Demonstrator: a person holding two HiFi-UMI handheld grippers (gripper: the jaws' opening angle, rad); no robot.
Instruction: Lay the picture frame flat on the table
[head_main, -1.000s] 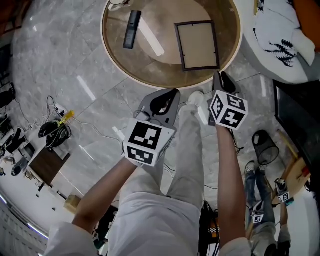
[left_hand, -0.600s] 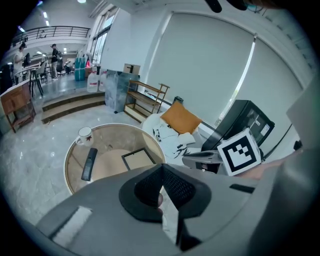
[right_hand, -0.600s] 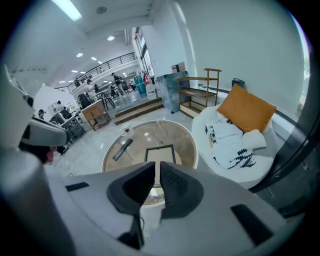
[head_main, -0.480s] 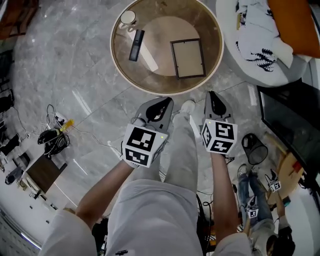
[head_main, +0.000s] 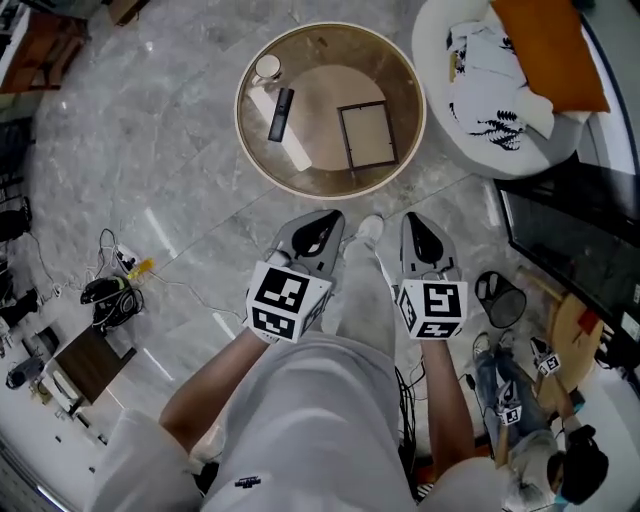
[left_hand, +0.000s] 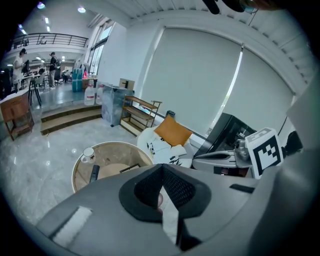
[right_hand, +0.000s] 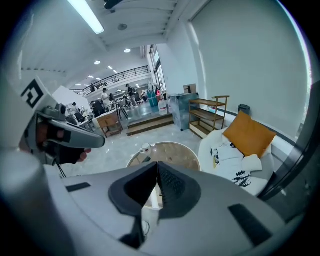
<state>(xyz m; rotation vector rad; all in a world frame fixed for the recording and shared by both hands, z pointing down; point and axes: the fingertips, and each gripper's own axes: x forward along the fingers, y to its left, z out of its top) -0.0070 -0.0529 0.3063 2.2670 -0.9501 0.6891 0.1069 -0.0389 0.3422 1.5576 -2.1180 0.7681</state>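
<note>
Although the picture frame (head_main: 367, 135) appears to lie flat on the round table (head_main: 395, 75), right of the remote (head_main: 281, 114), both tools stand well apart from it. My left hand-held gripper (head_main: 330, 216) has its jaws together with nothing between them, and my right hand-held gripper (head_main: 413, 220) is likewise closed and empty. Risk noted: reaching in again with closed jaws could push the frame toward the rim or knock the cup (head_main: 267, 67).
</note>
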